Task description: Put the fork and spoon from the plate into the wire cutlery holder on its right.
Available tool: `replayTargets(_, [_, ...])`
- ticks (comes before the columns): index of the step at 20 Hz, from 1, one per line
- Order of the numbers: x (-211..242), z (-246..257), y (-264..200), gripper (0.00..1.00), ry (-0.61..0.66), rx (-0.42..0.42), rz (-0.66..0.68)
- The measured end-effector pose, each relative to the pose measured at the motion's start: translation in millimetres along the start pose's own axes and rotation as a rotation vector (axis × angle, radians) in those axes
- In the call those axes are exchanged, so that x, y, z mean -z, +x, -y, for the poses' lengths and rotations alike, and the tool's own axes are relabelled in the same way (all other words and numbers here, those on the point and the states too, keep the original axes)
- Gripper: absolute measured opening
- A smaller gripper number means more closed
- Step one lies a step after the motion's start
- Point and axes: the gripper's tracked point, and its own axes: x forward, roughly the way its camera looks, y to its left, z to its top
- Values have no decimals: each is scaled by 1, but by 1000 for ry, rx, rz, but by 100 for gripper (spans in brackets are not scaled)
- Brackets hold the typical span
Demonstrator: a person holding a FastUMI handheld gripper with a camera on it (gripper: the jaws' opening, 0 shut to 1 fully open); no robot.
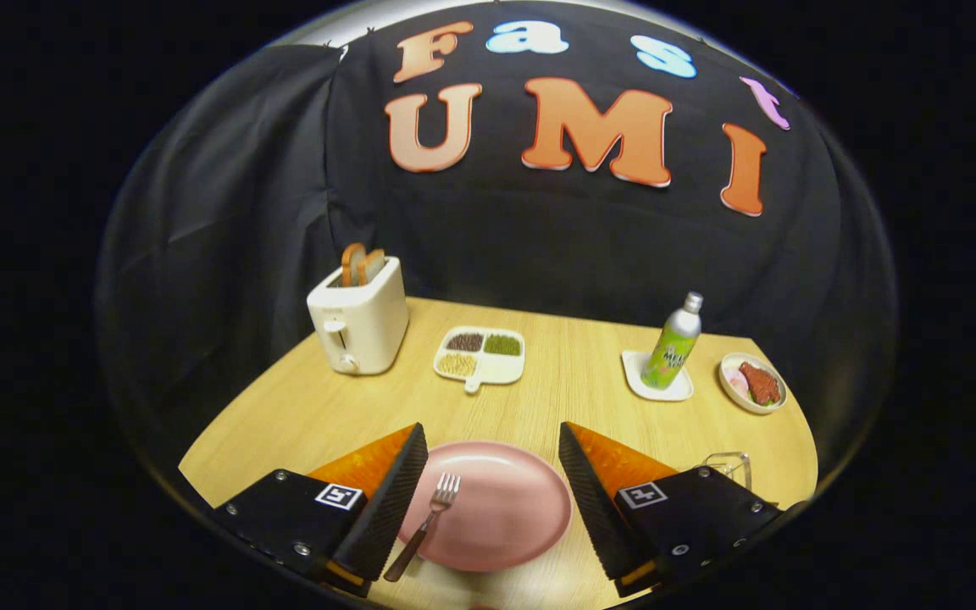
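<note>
It was a staged booth dressed as a breakfast table: black cloth hung behind a light wooden tabletop (556,381) that held a cream two-slot toaster with bread slices (359,315), a white divided dish of grains (481,354) and a pink oval plate (496,504).

Green bottle (673,343) label too blurred; no other legible text.

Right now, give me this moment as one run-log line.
hand-held gripper: open, empty, above pink plate | fork: on plate, between fingers | wire cutlery holder: right of plate
</note>
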Motion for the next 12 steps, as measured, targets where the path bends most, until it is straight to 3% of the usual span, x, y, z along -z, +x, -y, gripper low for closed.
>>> replayTargets(7, [84,-35,16,93,64,-78,-296])
replayTargets(12, [123,-40,24,87,56,-62,-422])
